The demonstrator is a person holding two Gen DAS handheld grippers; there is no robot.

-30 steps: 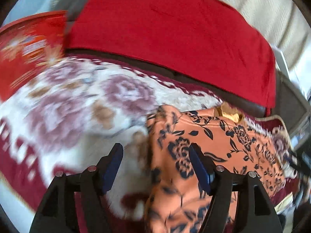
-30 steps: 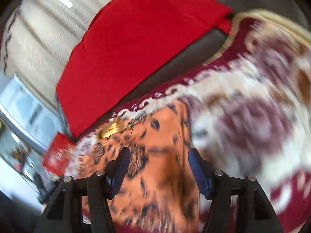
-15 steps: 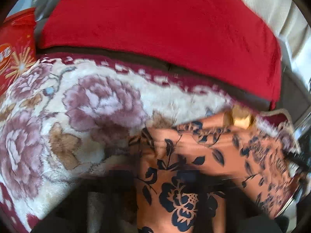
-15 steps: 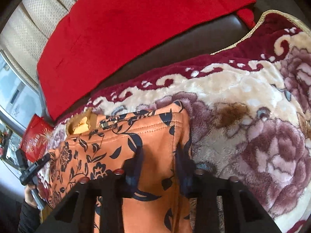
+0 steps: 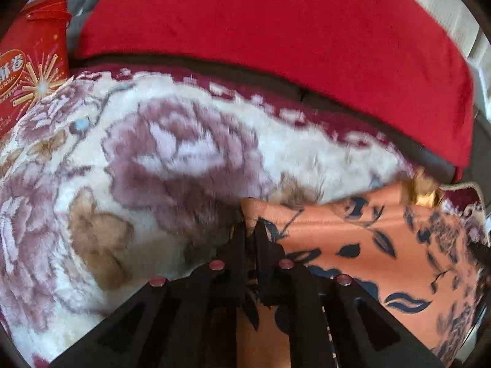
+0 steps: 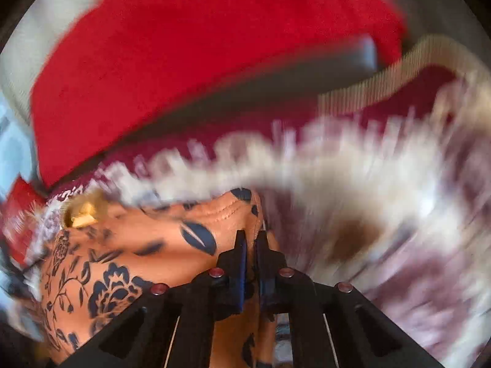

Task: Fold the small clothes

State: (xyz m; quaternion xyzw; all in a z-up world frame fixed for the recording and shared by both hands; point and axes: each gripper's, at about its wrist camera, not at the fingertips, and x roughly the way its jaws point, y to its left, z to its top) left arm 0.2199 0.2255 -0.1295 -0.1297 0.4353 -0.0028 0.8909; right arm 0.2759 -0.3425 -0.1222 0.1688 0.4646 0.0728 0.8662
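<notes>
On the plush cream blanket with mauve roses and a maroon border (image 5: 190, 153) lies the small orange garment printed with dark blue flowers and leaves (image 5: 383, 245), and I have hold of it at two corners. My left gripper (image 5: 251, 230) has its jaws pressed nearly together, pinching the garment's near left corner, where the cloth bunches up between the black fingers. My right gripper (image 6: 251, 239) does the same at the stitched corner on the opposite side; a thin fold of orange cloth (image 6: 153, 245) shows between its blue-lined fingers (image 6: 241, 251).

From my left view the garment spreads away to the right across the blanket, with a yellow bit at its far edge (image 5: 425, 188). From my right view it spreads to the left, and the blanket (image 6: 383, 199) beside it is heavily blurred.

Behind the blanket a large red cloth (image 5: 276, 46) covers a dark backrest. A red printed snack box (image 5: 30, 61) stands at the far left of my left view.
</notes>
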